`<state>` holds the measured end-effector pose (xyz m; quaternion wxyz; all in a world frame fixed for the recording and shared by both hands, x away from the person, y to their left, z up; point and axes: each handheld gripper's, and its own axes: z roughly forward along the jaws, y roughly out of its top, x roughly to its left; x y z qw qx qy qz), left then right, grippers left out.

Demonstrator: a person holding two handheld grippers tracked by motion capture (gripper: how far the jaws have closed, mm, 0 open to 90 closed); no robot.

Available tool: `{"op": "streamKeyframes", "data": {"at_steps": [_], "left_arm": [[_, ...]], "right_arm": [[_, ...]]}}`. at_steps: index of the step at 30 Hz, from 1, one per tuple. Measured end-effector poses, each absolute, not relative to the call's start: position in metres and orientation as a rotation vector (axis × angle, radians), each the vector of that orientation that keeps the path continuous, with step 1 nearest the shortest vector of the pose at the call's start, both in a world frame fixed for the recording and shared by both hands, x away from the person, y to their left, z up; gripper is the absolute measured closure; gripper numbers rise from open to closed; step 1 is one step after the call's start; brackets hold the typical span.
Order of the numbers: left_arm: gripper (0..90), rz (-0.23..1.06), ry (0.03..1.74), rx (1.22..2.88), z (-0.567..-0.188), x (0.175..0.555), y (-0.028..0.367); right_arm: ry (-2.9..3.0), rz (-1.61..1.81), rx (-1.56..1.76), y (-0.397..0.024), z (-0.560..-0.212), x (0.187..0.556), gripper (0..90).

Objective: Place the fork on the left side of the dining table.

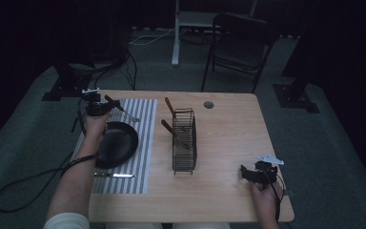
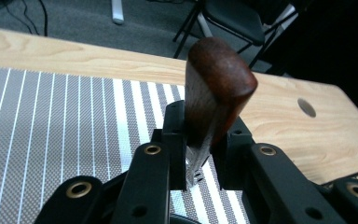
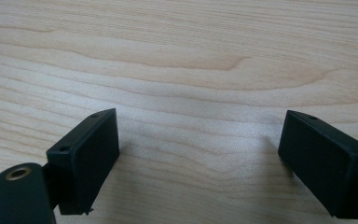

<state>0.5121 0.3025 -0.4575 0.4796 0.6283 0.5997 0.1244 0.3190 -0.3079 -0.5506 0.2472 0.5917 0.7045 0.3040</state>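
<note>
Fingers (image 2: 177, 140) of the left gripper (image 1: 106, 106) clamp a brown wooden-handled fork (image 2: 214, 93) over the far striped placemat (image 1: 140, 143); right gripper (image 3: 198, 154) gapes, empty; next, I judge, lay it left of the round black plate (image 1: 116, 143).

The bench (image 1: 228, 143) was pale wood with a visible grain and a smooth, matt finish; the striped mat (image 2: 51, 121) on it looked like woven cloth, fine-meshed and dull. The fork (image 2: 214, 98) had a reddish-brown wooden handle, smooth with a slight sheen, and a metal shank; the left hand-held gripper (image 2: 200, 158) looked like matt black plastic with brass-coloured eyelets; the plate (image 1: 116, 143) was black with a faint gloss; the rack (image 1: 184, 140) was dark wire.
</note>
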Motion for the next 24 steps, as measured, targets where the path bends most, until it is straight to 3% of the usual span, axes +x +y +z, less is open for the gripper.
{"op": "streamKeyframes", "data": {"at_steps": [24], "left_arm": [[75.5,0.238,1.580,1.412,-0.479,0.514,0.321]], "right_arm": [[1.921,0.829,1.613,-0.308,-0.551,0.319,11.9]]}}
